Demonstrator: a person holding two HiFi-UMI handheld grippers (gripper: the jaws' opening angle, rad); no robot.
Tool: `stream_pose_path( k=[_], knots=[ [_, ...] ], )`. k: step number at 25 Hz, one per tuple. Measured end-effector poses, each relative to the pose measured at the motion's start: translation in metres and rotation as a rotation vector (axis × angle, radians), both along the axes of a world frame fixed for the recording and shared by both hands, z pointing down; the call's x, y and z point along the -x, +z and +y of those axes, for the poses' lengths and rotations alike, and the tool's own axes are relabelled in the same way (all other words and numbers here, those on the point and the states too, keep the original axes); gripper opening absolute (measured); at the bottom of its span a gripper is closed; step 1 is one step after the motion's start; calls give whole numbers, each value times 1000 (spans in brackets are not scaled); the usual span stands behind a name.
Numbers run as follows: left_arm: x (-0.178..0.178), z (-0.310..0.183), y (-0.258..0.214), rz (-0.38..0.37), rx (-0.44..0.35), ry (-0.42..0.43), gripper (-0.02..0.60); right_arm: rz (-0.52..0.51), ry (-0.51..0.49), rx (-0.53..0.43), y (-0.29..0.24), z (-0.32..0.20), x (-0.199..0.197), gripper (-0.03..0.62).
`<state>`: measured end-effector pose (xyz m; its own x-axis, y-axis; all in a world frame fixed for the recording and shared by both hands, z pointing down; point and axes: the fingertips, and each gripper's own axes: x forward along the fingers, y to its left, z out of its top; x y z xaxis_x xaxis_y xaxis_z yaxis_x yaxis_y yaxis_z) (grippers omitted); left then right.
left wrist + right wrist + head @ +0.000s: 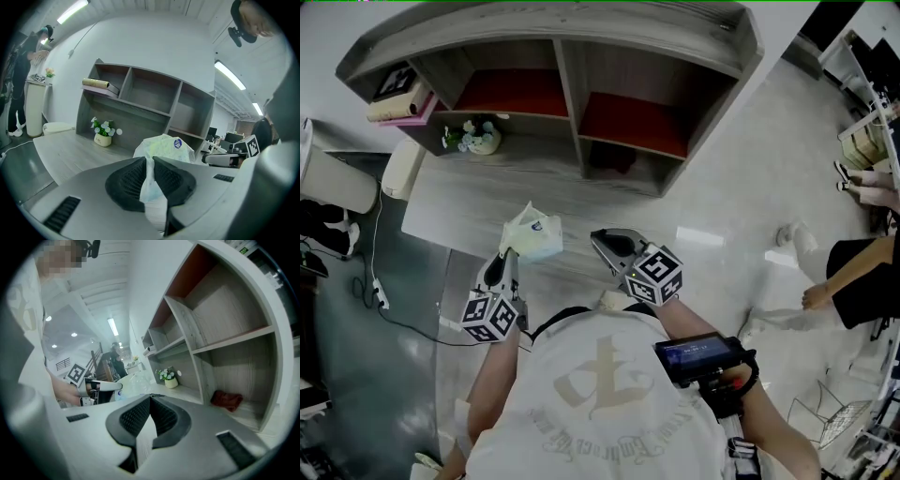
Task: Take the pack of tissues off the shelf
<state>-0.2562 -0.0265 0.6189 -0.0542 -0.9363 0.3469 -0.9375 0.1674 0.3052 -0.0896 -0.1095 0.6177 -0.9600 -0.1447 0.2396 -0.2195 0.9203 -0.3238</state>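
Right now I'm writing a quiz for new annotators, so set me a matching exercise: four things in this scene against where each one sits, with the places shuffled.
Things:
1. tissue pack
2. flower pot
3. red cloth
4. roll

Places:
A. bottom right bay of the shelf
B. top left ledge of the shelf
C. between the left gripper's jaws
D. on the desk, at the foot of the shelf's left side

Pairs: 1-C, 2-D, 3-A, 4-B
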Motion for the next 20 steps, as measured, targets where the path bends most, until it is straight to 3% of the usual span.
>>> stream_pose_path(
  k=[20],
  knots=[
    [-2,-23,4,4,9,27,58,10,-9,13,5,-16,9,5]
  ],
)
